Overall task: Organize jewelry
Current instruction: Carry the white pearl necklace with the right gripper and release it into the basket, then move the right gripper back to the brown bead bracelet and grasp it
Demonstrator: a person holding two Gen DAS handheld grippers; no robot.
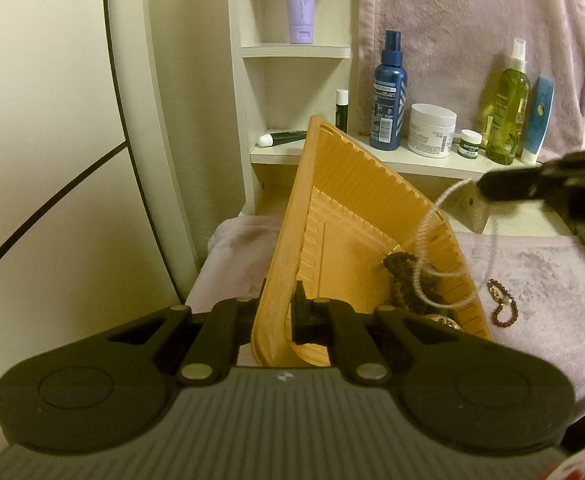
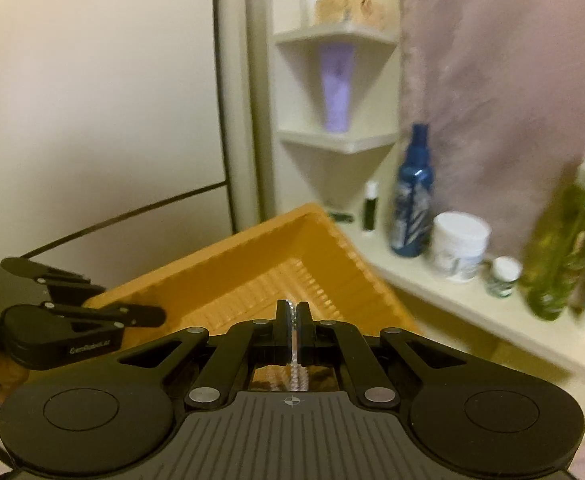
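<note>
Two grippers engaged. Left gripper (image 1: pixel 282 312) pinches wall of orange ribbed tray (image 1: pixel 356 200), tilted, long axis running away from cam. Right gripper (image 2: pixel 292 320) pressed together on pale chain necklace (image 1: pixel 428 236); chain hangs into tray's low corner by dark bead strand (image 1: pixel 400 276). Beaded bracelet (image 1: pixel 504 304) lies on towel (image 1: pixel 552 272) beside tray. Legible: "CREAM" on white jar (image 1: pixel 431 130); other labels unreadable.

left wrist: looks close along its fingers, downward into the orange tray (image 1: pixel 332 184).
right wrist: faces tray and shelf (image 2: pixel 432 284).
shared: both.
</note>
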